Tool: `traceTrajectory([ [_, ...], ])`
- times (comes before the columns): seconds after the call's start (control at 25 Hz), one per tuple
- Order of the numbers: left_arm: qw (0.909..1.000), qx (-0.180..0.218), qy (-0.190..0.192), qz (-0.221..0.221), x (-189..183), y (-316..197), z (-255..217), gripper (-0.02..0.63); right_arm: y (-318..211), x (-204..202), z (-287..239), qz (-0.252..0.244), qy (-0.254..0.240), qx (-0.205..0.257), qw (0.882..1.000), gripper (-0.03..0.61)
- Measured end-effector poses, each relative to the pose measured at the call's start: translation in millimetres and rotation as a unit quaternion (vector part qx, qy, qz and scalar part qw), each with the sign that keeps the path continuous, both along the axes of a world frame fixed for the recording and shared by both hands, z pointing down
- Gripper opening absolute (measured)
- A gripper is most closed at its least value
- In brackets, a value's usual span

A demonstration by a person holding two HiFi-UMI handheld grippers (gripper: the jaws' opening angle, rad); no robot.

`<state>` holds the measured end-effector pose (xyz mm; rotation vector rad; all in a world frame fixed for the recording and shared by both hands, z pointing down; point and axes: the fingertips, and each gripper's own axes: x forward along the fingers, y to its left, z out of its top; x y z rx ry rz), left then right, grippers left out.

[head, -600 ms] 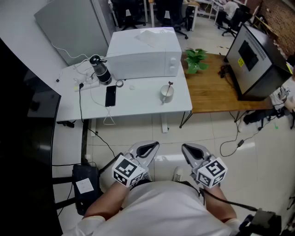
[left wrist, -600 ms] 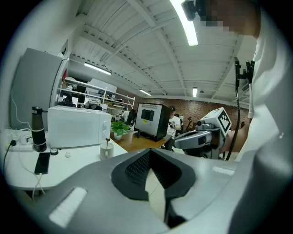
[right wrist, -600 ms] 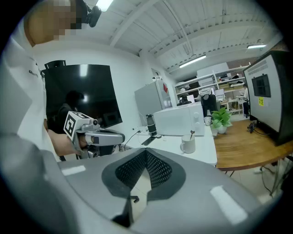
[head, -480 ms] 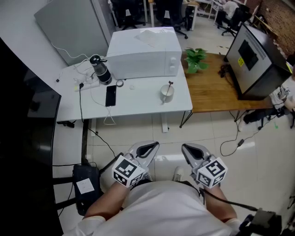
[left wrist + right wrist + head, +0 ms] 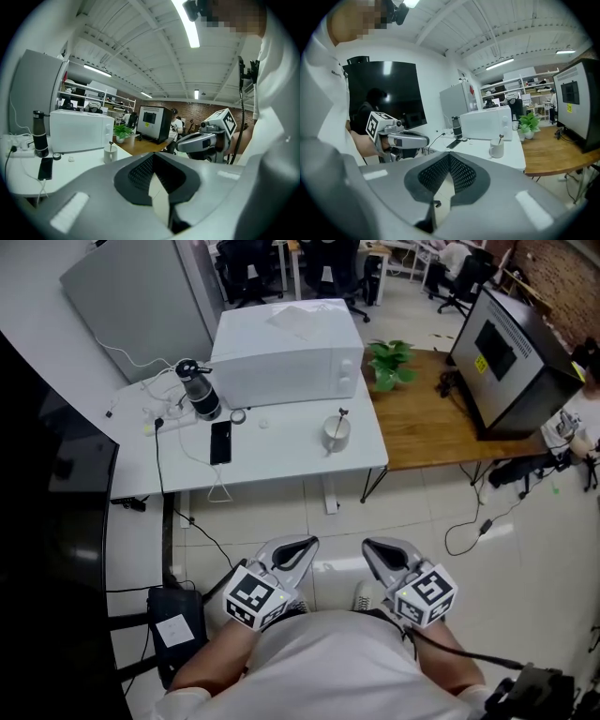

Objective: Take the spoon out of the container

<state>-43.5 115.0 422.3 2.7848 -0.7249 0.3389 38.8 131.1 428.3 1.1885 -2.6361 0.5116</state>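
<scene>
A white cup (image 5: 336, 433) stands near the front right corner of the white table (image 5: 281, 456), with a spoon (image 5: 342, 415) upright in it. The cup (image 5: 110, 154) and its spoon (image 5: 111, 144) show small and far off in the left gripper view. In the right gripper view, the cup (image 5: 497, 149) and spoon (image 5: 500, 138) look just as distant. My left gripper (image 5: 305, 543) and right gripper (image 5: 370, 546) are held side by side close to the person's body, over the floor, well short of the table. Both are shut and hold nothing.
A white microwave (image 5: 286, 352), a black bottle (image 5: 199, 390), a phone (image 5: 219, 442) and cables lie on the table. A wooden table (image 5: 441, 427) with a plant (image 5: 389, 362) adjoins at the right. A black bag (image 5: 173, 629) sits on the floor at the left.
The head view has shifted a little, so the table sits slightly higher and further left in the picture. Both grippers stay shut near the body.
</scene>
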Motion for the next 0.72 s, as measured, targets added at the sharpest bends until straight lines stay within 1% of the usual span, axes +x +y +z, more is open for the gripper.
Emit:
traceTrajectory([
  [0.2, 0.9999, -0.001, 0.008, 0.011, -16, -1, 2, 0.005, -4, -17, 4, 0.006, 0.011, -0.006, 1.000, 0.006],
  [0.36, 0.9997, -0.001, 0.006, 0.025, -34, -3, 7, 0.005, -8, -31, 7, 0.014, 0.017, -0.010, 1.000, 0.006],
  [0.52, 0.9995, -0.012, 0.008, 0.027, -54, -8, 13, 0.005, -14, -45, 7, 0.030, 0.013, -0.010, 0.999, 0.006],
  [0.72, 0.9994, -0.016, 0.015, 0.024, -69, -19, 12, 0.005, -24, -47, 5, 0.044, 0.016, -0.012, 0.999, 0.006],
])
